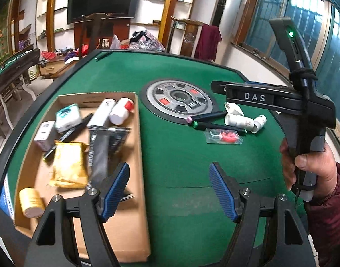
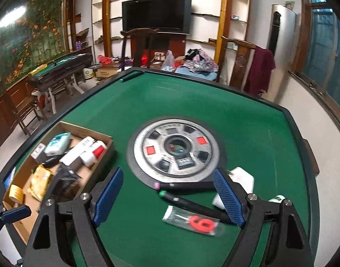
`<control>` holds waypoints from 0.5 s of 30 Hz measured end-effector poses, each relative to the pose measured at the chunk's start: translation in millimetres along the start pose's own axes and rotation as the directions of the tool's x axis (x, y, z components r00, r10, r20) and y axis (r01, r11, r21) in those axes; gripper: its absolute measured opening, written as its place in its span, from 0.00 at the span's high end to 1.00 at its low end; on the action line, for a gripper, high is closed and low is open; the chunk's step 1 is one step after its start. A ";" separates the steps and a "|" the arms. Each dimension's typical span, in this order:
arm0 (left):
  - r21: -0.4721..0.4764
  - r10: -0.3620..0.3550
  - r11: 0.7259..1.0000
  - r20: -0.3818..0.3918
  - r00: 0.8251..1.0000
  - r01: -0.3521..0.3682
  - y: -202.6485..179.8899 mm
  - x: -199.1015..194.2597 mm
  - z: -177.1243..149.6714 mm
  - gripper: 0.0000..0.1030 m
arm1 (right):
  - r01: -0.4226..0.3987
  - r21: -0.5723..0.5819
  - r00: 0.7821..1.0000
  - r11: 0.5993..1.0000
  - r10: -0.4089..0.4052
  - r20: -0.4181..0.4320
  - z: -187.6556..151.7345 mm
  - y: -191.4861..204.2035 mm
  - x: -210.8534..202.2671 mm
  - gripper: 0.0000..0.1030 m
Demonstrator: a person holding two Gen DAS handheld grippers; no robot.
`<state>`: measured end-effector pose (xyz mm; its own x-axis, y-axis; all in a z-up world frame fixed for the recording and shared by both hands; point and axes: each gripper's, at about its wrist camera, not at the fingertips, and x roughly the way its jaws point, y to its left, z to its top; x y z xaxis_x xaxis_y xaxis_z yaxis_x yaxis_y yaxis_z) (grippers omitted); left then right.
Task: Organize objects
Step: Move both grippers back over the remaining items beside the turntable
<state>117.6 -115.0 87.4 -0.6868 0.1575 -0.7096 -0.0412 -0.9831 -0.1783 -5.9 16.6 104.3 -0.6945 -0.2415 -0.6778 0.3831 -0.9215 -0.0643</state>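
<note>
Our right gripper point(image 2: 170, 198) sits nearest, jaws wide and empty, hovering above the loose items on the green table point(image 2: 247, 120). Just ahead lies the clear packet with a red 6 point(image 2: 193, 221), with 2 dark pens point(image 2: 187, 197) beyond it against the round centre plate point(image 2: 176, 149). To do this well, we judge we should drop lower, straddle 1 item only, and close squarely. Our left gripper point(image 1: 168, 191) also stands wide and empty beside the cardboard box point(image 1: 140, 151), where several sorted things already lie, well apart from the packet.
</note>
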 end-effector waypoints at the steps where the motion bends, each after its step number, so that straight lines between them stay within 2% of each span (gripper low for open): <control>1: 0.008 0.001 1.000 -0.009 1.000 -0.001 -5.3 5.2 1.4 0.29 | 0.005 0.002 1.000 1.000 -0.005 0.001 -1.5 -4.0 0.4 0.15; 10: 0.062 -0.007 0.998 -0.084 0.996 0.012 -45.0 47.8 7.8 0.29 | 0.068 0.058 0.997 0.996 -0.070 0.024 -21.0 -54.8 0.4 0.14; 15: 0.113 -0.007 0.993 -0.082 0.997 0.016 -65.6 67.2 17.9 0.29 | 0.105 0.093 0.991 0.990 -0.112 0.069 -29.5 -78.1 -6.2 0.13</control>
<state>61.1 -41.6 63.5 -0.6250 0.1711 -0.7616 -0.1337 -0.9847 -0.1115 -13.6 99.0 91.9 -0.7732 -0.1574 -0.6143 0.2499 -0.9659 -0.0671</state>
